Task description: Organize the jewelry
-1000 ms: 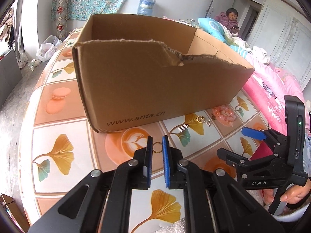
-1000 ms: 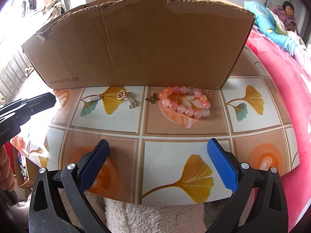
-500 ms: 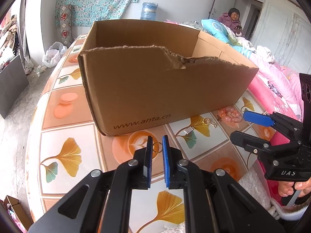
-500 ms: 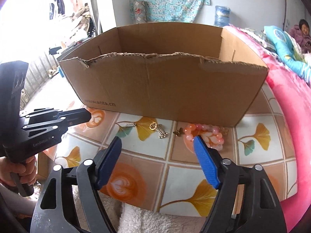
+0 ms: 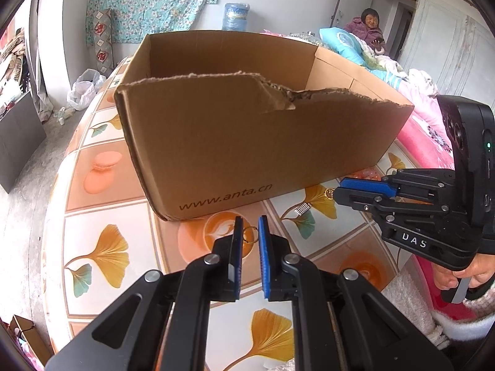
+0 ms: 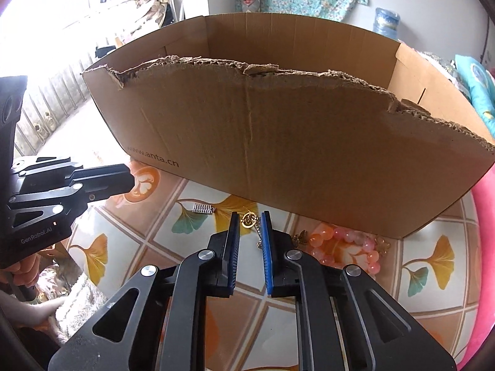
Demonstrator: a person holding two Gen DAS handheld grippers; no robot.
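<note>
Left gripper (image 5: pixel 250 230) pinches a thin gold ring (image 5: pixel 250 235) above the leaf-patterned table (image 5: pixel 92 241), before the brown cardboard box (image 5: pixel 247 142). Right gripper (image 6: pixel 250 224) jaws, just closing, flank a gold pendant chain (image 6: pixel 250 220); contact unclear.

You had matt brown corrugated cardboard in the box (image 6: pixel 278 142), its torn top edge rough and fibrous. Beneath the box, the tabletop (image 5: pixel 102 225) wore a glossy, smooth printed covering that caught the light. In front of the box, the bracelet (image 6: pixel 349 241) showed shiny, translucent pink beads, the pendant (image 6: pixel 249 220) bright gold-coloured metal, the small clasp (image 6: pixel 203 208) silvery metal. Your left gripper (image 5: pixel 249 235) had matt black arms, ribbed blue pads (image 5: pixel 263 247) and polished metal pivots.
</note>
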